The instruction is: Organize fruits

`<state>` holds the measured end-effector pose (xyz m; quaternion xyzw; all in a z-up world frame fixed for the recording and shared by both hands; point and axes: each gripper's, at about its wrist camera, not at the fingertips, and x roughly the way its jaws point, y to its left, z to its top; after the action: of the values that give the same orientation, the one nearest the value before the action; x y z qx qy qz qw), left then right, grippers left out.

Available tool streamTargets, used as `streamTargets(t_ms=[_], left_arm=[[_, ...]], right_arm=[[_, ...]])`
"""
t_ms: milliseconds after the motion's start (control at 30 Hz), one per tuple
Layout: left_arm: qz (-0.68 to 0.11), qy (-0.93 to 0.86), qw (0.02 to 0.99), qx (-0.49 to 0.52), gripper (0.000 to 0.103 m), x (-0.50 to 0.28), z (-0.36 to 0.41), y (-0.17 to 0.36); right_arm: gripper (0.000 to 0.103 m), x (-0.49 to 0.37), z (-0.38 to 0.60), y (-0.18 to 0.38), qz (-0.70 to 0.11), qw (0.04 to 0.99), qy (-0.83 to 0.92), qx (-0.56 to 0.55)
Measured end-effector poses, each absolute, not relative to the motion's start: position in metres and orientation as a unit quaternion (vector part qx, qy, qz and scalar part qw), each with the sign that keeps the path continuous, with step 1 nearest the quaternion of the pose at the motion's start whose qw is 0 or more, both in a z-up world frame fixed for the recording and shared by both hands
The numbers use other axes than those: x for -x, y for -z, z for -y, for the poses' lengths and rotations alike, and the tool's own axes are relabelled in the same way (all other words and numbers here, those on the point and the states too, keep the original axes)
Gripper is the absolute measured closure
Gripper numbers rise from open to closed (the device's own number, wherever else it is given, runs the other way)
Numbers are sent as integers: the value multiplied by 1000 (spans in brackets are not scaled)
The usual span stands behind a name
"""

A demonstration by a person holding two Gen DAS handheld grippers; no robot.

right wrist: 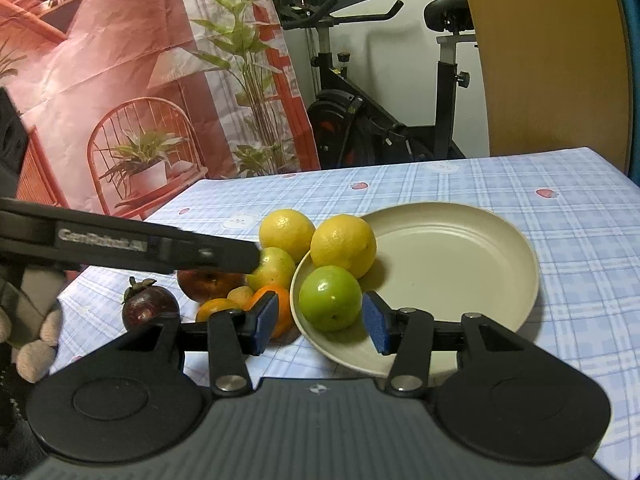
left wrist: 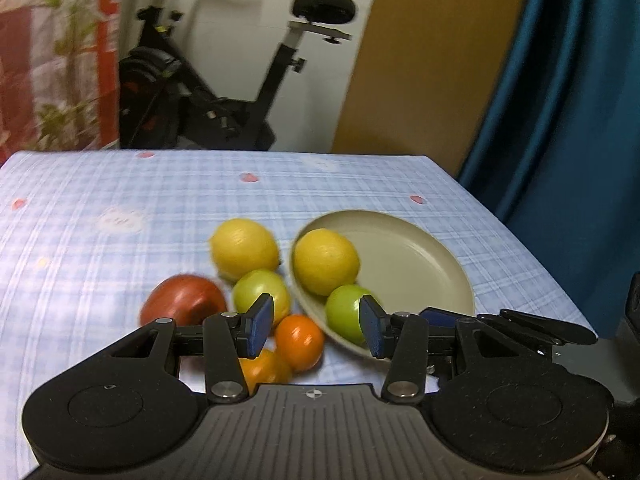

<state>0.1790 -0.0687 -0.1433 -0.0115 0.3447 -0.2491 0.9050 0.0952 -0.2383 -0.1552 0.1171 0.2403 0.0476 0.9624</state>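
A beige plate (right wrist: 460, 248) (left wrist: 420, 264) holds a lemon (right wrist: 343, 245) (left wrist: 325, 261) and a green fruit (right wrist: 330, 298) (left wrist: 346, 312). Left of it on the cloth lie a second lemon (right wrist: 286, 234) (left wrist: 244, 249), a yellow-green fruit (right wrist: 276, 270) (left wrist: 260, 294), a red apple (right wrist: 208, 284) (left wrist: 182, 300), two oranges (left wrist: 300, 342) (right wrist: 216, 308) and a dark mangosteen (right wrist: 149, 307). My left gripper (left wrist: 316, 330) is open and empty over the oranges. My right gripper (right wrist: 322, 328) is open, just short of the green fruit. The left gripper's finger (right wrist: 160, 246) reaches in over the apple in the right wrist view.
The table carries a blue checked cloth (left wrist: 100, 240) with its far edge close behind the plate. An exercise bike (right wrist: 380, 120) stands beyond it. A teal curtain (left wrist: 560, 100) hangs at the right, a printed backdrop (right wrist: 120, 80) at the left.
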Motion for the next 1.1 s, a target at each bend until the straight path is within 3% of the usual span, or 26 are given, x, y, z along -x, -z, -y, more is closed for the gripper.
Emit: streamTargets(t_ms=[967,1100], left_arm=[[-335,156,925,86,54,-152,-12,145],[-332,149,927,85,54,-153,-11,143]], right_arm=[[55,-98,186,145,-250,963,-99,-26],[66,-126,174,152,-275,954,-122,-2]])
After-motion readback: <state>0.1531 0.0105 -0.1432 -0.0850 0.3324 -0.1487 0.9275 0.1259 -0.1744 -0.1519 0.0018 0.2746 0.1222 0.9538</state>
